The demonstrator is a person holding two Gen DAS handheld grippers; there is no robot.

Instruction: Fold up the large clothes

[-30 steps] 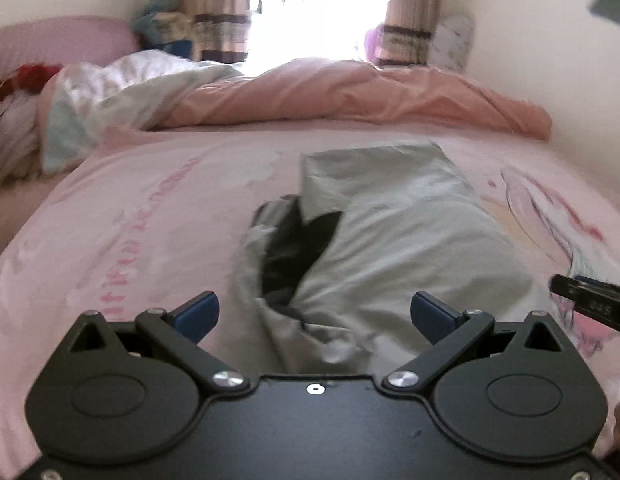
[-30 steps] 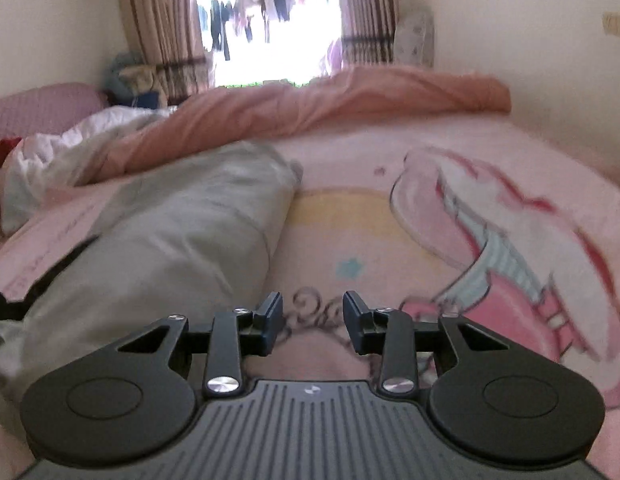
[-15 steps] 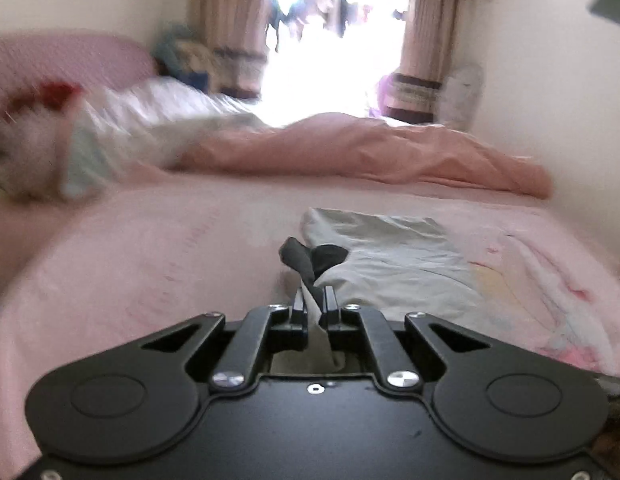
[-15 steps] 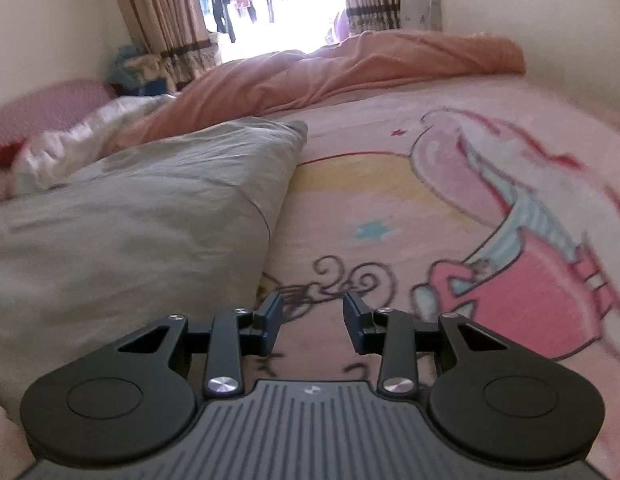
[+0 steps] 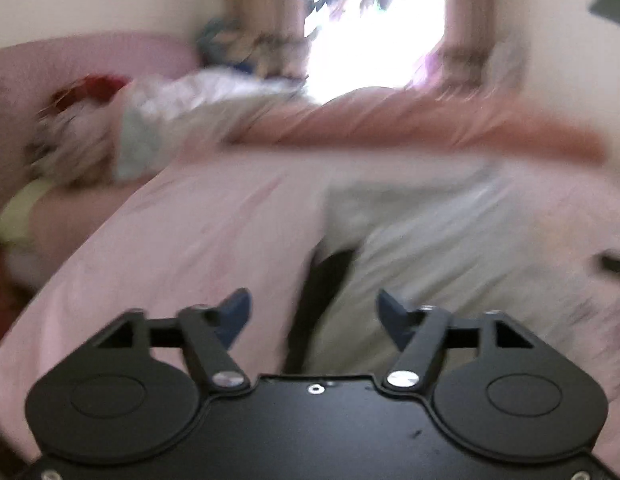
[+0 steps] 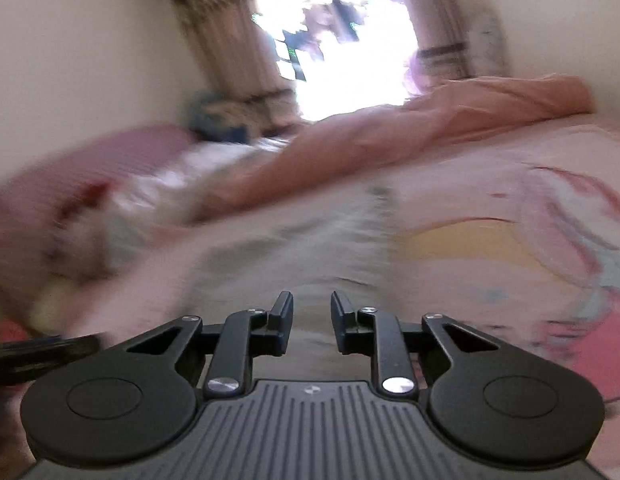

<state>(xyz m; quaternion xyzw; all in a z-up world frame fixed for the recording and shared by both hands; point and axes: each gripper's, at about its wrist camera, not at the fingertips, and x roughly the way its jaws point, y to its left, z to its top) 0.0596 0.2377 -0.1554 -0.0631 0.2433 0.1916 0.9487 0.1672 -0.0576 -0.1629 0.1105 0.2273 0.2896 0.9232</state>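
Grey folded garment (image 5: 450, 240) lies lengthwise ahead, just beyond the left gripper (image 5: 314, 312), its jaws newly spread and empty, while the right gripper (image 6: 311, 320), jaws narrowing on nothing, hovers at its side.

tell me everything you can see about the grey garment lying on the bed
The grey garment is a large, pale grey, smooth-looking cloth piece with a dark inner lining showing at an opening near its close end. It lies flat, already partly folded into a long shape, on the pink bedsheet. Neither gripper visibly holds it. Motion blur hides finer detail.
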